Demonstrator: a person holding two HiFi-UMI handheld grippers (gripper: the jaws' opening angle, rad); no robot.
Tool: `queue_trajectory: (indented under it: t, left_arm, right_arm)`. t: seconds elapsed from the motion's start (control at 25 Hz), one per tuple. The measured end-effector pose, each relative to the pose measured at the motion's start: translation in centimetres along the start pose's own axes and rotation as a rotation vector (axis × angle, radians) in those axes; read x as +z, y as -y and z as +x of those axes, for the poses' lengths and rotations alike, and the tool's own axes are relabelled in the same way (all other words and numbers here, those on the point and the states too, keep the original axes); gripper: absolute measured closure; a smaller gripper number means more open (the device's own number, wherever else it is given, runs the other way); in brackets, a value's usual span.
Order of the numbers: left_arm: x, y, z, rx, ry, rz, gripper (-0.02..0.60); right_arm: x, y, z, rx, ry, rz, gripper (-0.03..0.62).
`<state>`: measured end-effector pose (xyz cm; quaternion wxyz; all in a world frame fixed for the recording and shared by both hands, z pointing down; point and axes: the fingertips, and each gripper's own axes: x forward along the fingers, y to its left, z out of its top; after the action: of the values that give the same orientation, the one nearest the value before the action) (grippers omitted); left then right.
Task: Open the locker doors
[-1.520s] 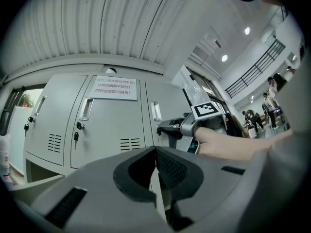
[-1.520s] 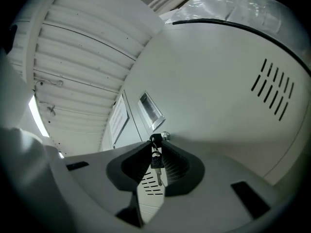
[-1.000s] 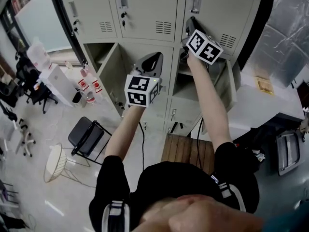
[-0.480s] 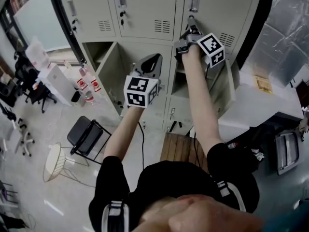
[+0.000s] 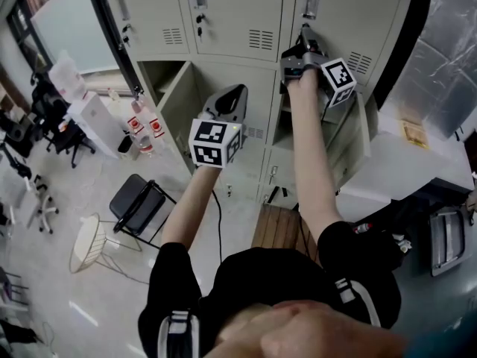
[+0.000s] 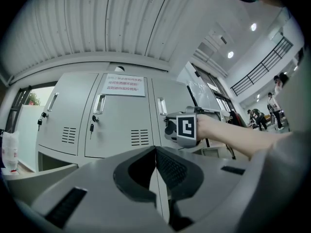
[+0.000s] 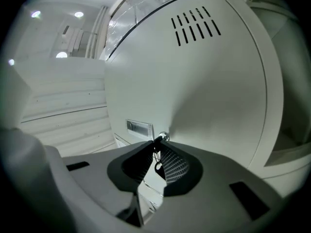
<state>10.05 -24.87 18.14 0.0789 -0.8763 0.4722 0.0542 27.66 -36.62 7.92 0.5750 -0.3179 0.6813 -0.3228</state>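
"Although two lockers (image 5: 160, 84) lower down already stand open, which door is being worked on?" the first speaker asks.

"It is the upper right locker door (image 5: 350, 10), at one o'clock in the head view, and it is shut," the second answers. "The right gripper (image 5: 304, 34) reaches up to it. In the right gripper view its fingers (image 7: 172, 163) pinch the small key (image 7: 162, 138) in the lock, at four o'clock from the recessed handle (image 7: 139, 126). They have just been closing, with the key between them."

"How will it handle?"

"Probably as a thin sheet-metal door, stiff and light, that swings easily once unlatched. The key is small and smooth and could slip, so it needs a firm pinch on its flat head. After that, a pull at the key or the handle should do."

"And the other hand?"

"The left gripper (image 6: 155, 150) has its fingers pressed together on nothing. It hangs near the centre of the head view, in front of the middle lockers."

"What differs from a second ago?"

"The right gripper's marker cube (image 5: 339, 80) has rolled round to show other faces, as if the key were being turned. The door has not swung out. The left gripper sits about where it was."
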Motion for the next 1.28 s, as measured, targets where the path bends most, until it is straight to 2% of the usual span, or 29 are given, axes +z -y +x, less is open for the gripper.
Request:
queue_trajectory:
  t: [0.12, 0.24, 0.32, 0.52, 0.64, 0.72, 0.88, 1.0, 1.16, 1.28]
  left_arm:
    - [0.0, 0.4, 0.3, -0.01, -0.001, 0.005, 0.571]
    - [0.1, 1.0, 0.7, -0.026, 0.003, 0.006, 0.571]
    - [-0.1, 1.4, 1.0, -0.037, 0.001, 0.005, 0.571]
    - [-0.2, 2.7, 1.5, -0.073, 0.005, -0.008, 0.571]
    - [-0.1, 3.2, 1.9, -0.093, 0.013, -0.009, 0.571]
    - [-0.1, 3.4, 2.1, -0.104, 0.013, -0.011, 0.571]
    - [-0.1, 3.0, 2.0, -0.103, 0.012, -0.017, 0.571]
    - [-0.1, 2.3, 2.2, -0.103, -0.006, -0.016, 0.571]
    - [-0.8, 2.5, 2.2, -0.107, -0.057, 0.001, 0.571]
    - [-0.8, 2.1, 1.6, -0.095, -0.063, 0.004, 0.571]
  right_arm:
    - [0.0, -0.1, 0.1, 0.005, -0.03, -0.091, 0.53]
    - [0.0, -0.3, 0.1, -0.009, -0.083, -0.24, 0.507]
    - [0.1, -0.5, 0.0, -0.036, -0.118, -0.396, 0.459]
    - [0.1, -2.1, -0.2, -0.078, -0.24, -0.902, 0.39]
    - [-0.3, -3.5, 0.6, -0.077, -0.311, -1.155, 0.388]
    - [-0.9, -4.0, 1.3, -0.058, -0.37, -1.261, 0.388]
    - [-2.1, -4.1, 2.3, -0.054, -0.516, -1.408, 0.388]
    - [-2.8, -3.9, 3.0, -0.056, -0.574, -1.461, 0.388]
    - [-2.8, -4.1, 3.5, -0.052, -0.569, -1.448, 0.388]
    - [-2.8, -4.2, 4.1, -0.067, -0.562, -1.474, 0.388]
